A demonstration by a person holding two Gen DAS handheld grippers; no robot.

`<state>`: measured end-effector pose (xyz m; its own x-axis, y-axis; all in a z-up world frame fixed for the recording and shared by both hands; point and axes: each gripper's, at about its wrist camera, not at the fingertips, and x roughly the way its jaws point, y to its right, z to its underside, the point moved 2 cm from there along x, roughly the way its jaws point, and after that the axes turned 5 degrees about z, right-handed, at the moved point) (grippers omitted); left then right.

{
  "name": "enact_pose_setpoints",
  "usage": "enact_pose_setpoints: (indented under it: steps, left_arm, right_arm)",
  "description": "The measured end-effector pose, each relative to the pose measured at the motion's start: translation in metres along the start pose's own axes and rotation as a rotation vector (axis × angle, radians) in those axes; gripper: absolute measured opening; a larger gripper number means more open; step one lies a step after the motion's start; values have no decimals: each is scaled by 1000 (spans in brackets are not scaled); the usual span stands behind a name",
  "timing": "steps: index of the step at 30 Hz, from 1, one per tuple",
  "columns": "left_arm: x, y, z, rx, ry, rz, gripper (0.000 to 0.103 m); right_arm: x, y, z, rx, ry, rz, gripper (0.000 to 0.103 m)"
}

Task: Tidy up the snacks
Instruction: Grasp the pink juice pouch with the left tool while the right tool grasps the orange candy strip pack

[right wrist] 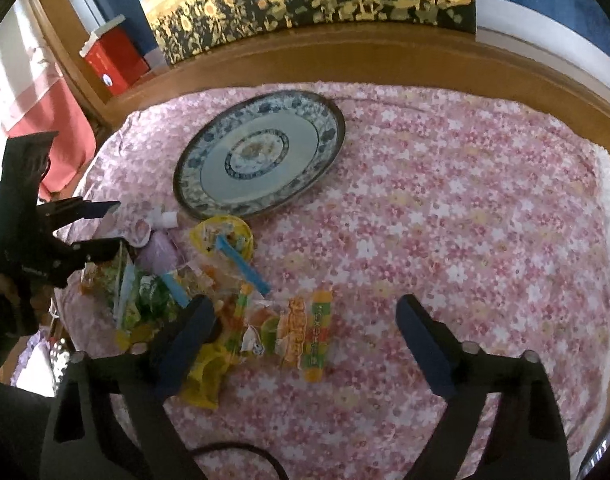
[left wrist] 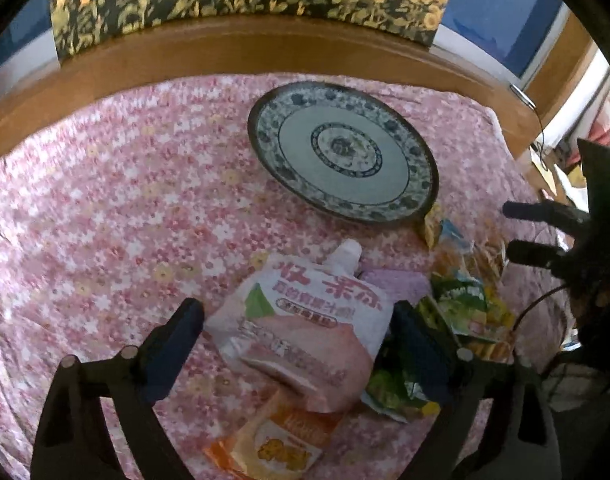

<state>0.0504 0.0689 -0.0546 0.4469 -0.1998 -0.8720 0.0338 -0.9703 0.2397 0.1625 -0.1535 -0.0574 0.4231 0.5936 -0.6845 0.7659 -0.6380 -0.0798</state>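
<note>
Since the plate (left wrist: 343,152) holds nothing, sorting looks barely begun: every snack lies heaped just below it. The left gripper (left wrist: 299,330) straddles the white drink pouch (left wrist: 305,320), jaws wide, unclamped; the right gripper (right wrist: 307,330) gapes above the orange packet (right wrist: 305,332).

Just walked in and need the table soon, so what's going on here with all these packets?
A person is sorting snacks with a handheld gripper in each hand. The left gripper is open, its fingers on either side of a white and pink spouted drink pouch in the snack pile. The right gripper is open too, hovering over the floral tablecloth near an orange and green candy packet. The blue patterned plate is bare, so nothing has been placed on it yet.
</note>
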Motion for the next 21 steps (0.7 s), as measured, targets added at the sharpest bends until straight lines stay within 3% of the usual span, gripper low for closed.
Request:
enact_pose_setpoints:
  steps: [2,5,9,21]
  left_arm:
    - [5,3,2,4,-26,-7,91]
    - [3,7,1,10,-17,-10,89]
    - [-7,13,0,22,19,-17,89]
    - [-45,2,-9,-50,125,-63,89]
  right_arm:
    - [5,-2,2,-8,-28,7,85]
    - [13,-8,5,-22,-65,8,69]
    - [18,-18,7,-62,-71,22,35]
    - [-3,-2,15,13,1,-10,33]
